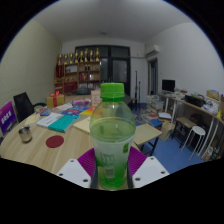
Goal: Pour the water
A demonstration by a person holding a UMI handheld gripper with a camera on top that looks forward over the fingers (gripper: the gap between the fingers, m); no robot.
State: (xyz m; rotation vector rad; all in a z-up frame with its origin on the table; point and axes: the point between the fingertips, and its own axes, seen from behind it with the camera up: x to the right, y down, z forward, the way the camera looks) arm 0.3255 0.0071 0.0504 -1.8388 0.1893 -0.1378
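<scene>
1. Step in hand — the carry. The clear plastic bottle with a green screw cap (112, 140) is clamped in the claw (112, 170), both purple pads (88, 162) pressing on its lower body, one from each side. It looks lifted clear of the long wooden surface (60, 140), which lies behind and below the bottle.

2. The bottle stands upright, cap at the top and apparently screwed on. Whether there is water inside I cannot tell for certain; the body shows a greenish tint.

3. Next move, as I judge it: find a vessel to receive the water. A small dark cup-like thing (25, 135) sits on the surface well to the left of the bottle, but it is too small to identify. The cap would also have to come off before anything can pour — one claw alone cannot do that.

4. After that, a tilt of the bottle's mouth over the vessel, done slowly, since a smooth round bottle can slip in the pads.

5. Pose: the claw points level and forward into the room, fingers horizontal, the bottle's axis vertical. No hand shows.

6. Left of the bottle the surface carries a blue book (62, 122) and a red round coaster (54, 142).
</scene>
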